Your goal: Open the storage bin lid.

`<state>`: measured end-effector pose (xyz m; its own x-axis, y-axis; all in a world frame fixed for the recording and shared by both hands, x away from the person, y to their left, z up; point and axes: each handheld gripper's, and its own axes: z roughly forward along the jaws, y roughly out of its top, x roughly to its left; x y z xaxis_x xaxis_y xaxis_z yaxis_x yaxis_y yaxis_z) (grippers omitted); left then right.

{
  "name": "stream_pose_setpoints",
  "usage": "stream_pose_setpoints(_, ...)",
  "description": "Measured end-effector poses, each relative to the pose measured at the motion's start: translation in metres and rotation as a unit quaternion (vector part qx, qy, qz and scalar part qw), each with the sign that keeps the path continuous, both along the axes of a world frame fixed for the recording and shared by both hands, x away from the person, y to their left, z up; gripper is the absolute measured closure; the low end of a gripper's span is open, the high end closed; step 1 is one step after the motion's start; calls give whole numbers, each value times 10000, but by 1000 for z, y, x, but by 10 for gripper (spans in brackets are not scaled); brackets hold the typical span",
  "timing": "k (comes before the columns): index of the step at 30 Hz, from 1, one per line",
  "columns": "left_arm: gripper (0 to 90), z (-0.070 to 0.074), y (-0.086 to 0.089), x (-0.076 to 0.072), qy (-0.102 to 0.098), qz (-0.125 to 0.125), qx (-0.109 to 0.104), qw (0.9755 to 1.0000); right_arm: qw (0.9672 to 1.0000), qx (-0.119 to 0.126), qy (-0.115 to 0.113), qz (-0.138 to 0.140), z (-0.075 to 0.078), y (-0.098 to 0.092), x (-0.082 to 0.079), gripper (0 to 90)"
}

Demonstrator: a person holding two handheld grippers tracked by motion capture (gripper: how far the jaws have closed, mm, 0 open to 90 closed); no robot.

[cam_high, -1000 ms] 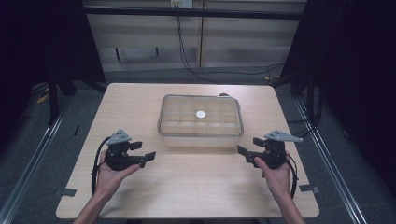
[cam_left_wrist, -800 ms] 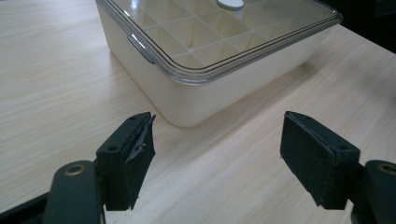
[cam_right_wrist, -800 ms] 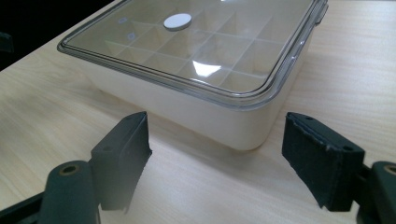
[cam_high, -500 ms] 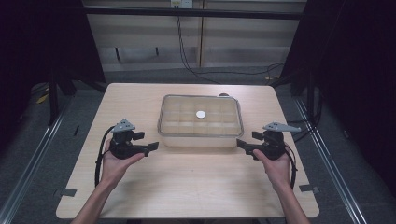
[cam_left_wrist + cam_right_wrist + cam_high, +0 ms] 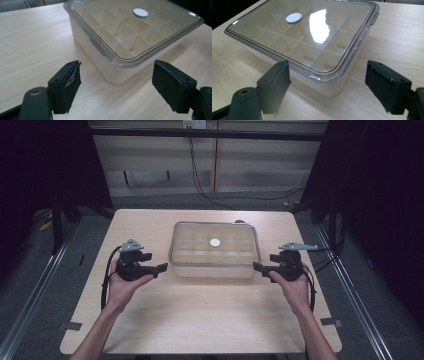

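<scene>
A shallow cream box (image 5: 210, 270) with a clear lid sits in the middle of the wooden table. Its inside is split into several compartments, and a white disc (image 5: 215, 242) lies on the lid. My left gripper (image 5: 157, 262) hovers open just left of the box's near-left corner, jaws pointing at it. In the left gripper view that corner of the box (image 5: 112, 75) lies ahead of the wide-apart jaws, and the disc (image 5: 140, 12) is beyond. My right gripper (image 5: 264, 261) stands open by the near-right corner of the box (image 5: 329, 86). Its jaws have just been opening, with nothing between them.
The table (image 5: 200, 320) has bare wood in front of the box and on both sides. A small dark object (image 5: 240, 221) peeks out behind the box. Cables (image 5: 200, 185) trail on the floor past the far edge. Tape marks (image 5: 72, 325) sit near the front corners.
Both hands have moved away from the person and slightly up, bringing the grippers level with the box's near corners. The box and the disc have not moved.
</scene>
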<state>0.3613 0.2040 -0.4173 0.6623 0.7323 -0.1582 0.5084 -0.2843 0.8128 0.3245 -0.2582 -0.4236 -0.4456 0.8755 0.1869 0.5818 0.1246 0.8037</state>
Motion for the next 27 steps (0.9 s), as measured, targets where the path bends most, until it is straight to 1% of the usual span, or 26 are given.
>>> stream_pose_setpoints(2,228,2,1,4,37,-10,-16,10000,10000,93,21,-16,1,-2,5,200)
stream_pose_setpoints(3,227,3,1,6,42,-10,-63,10000,9999,166,48,8,2,-2,8,200)
stream_pose_setpoints(4,230,5,1,7,74,-8,-56,10000,9998,187,46,1,3,-2,10,200)
stream_pose_setpoints(5,234,7,0,8,60,33,-71,10000,9999,165,37,-2,5,-2,13,200)
stream_pose_setpoints(7,238,13,-4,9,12,23,-10,10000,9999,140,22,32,7,-1,18,199)
stream_pose_setpoints(8,241,16,-6,10,-17,-12,-50,10000,10000,73,39,23,9,1,21,199)
stream_pose_setpoints(9,245,19,-7,11,-38,-42,-22,10000,10000,46,55,36,11,2,24,199)
stream_pose_setpoints(11,247,23,-8,14,-90,-52,-62,9999,9999,19,60,90,15,4,29,199)
stream_pose_setpoints(12,247,24,-8,16,-81,-64,-77,9999,9999,9,79,116,17,5,31,199)
stream_pose_setpoints(13,247,23,-8,19,-66,-27,-67,10000,9999,-8,56,129,19,6,33,198)
stream_pose_setpoints(15,246,21,-7,23,7,-17,-101,9999,9998,-12,89,172,22,7,38,186)
stream_pose_setpoints(16,234,19,-9,26,95,-65,-136,9998,9997,20,97,203,22,6,42,186)
stream_pose_setpoints(18,232,14,-11,29,175,-69,-34,9998,9997,31,109,215,22,6,44,185)
stream_pose_setpoints(20,233,10,-14,33,208,-71,-56,9997,9993,97,271,236,17,5,50,157)
stream_pose_setpoints(21,232,9,-15,34,242,-83,-87,9996,9989,116,369,249,15,5,53,159)
stream_pose_setpoints(22,227,7,-17,35,269,-89,-86,9996,9987,127,416,251,13,4,55,167)
stream_pose_setpoints(23,225,5,-19,36,295,-126,-34,9995,9984,99,478,275,10,5,57,178)
stream_pose_setpoints(24,223,4,-22,37,312,-150,7,9994,9985,36,496,225,8,5,59,179)
stream_pose_setpoints(25,217,4,-25,37,316,-178,56,9993,9984,-8,527,203,7,5,61,204)
stream_pose_setpoints(26,216,4,-27,36,317,-199,75,9993,9981,-80,555,245,6,5,63,239)
stream_pose_setpoints(27,217,4,-29,36,308,-250,87,9992,9983,-135,536,182,6,5,63,228)
